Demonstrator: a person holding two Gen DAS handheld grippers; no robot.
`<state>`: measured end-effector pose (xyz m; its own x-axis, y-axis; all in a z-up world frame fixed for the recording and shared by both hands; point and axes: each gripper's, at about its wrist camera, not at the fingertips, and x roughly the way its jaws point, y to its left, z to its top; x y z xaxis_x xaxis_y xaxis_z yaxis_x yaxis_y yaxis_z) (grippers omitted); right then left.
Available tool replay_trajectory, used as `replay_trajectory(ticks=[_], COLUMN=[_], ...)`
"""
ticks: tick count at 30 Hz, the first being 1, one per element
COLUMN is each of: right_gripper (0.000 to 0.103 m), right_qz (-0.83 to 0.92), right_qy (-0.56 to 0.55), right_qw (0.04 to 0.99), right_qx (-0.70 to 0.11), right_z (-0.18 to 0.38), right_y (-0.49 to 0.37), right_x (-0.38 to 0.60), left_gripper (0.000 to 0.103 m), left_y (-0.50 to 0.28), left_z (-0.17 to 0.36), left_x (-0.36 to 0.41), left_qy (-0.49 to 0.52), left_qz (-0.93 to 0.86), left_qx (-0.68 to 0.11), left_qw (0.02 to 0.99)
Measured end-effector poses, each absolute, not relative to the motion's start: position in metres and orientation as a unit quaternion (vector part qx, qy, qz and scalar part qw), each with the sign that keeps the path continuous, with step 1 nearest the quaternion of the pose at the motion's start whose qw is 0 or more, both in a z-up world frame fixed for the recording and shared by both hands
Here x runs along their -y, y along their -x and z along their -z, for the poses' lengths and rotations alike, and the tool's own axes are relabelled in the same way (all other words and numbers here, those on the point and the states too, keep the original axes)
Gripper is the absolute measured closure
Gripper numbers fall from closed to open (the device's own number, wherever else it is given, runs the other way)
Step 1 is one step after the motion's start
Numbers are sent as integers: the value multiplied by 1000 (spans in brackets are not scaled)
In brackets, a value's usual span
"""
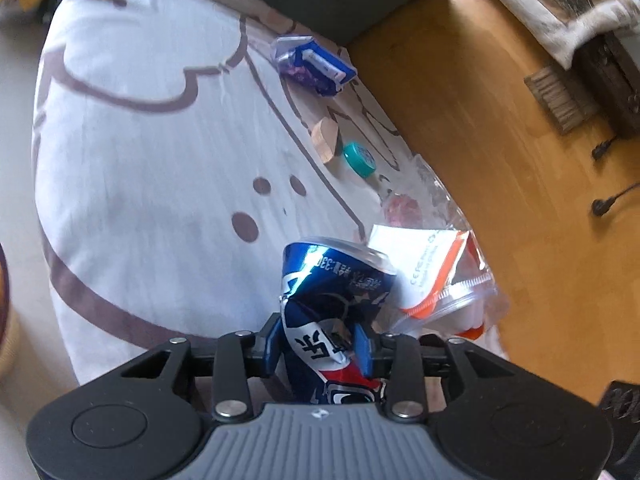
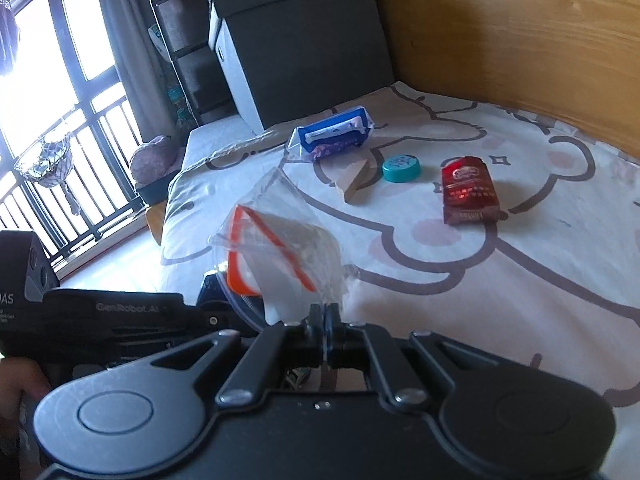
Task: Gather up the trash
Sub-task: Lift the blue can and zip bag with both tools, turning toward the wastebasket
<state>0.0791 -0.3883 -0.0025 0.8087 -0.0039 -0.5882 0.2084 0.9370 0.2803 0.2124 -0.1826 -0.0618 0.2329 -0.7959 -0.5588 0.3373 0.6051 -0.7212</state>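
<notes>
Two grippers busy — left gripper (image 1: 320, 344) clamps crushed can (image 1: 332, 280), right gripper (image 2: 327, 316) pinches plastic bag (image 2: 280, 248).

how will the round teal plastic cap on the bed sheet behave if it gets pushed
The round teal plastic cap looks small and hollow, so probably light. It lies flat on the soft printed bed sheet, so it would likely drag rather than roll, unless tipped on edge.

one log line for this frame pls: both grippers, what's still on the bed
left gripper: shut on crushed can | right gripper: shut on clear bag | on bed: tissue pack, wood wedge, teal cap, red pack
</notes>
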Motion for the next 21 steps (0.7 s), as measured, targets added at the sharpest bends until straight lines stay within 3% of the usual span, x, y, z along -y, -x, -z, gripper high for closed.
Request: replay_trajectory(ticks=[11, 21], right_gripper=[101, 102], right_qz=[64, 60], right_qy=[-184, -203], right_qw=[927, 923], right_qx=[-319, -321], right_z=[14, 7], right_y=[-82, -75], right_x=[399, 407], left_gripper=[55, 66], left_y=[-226, -212], left_z=[71, 55], left_x=[191, 195], left_qy=[250, 188], left_qz=[416, 408], left_qx=[-500, -480], left_qw=[717, 753])
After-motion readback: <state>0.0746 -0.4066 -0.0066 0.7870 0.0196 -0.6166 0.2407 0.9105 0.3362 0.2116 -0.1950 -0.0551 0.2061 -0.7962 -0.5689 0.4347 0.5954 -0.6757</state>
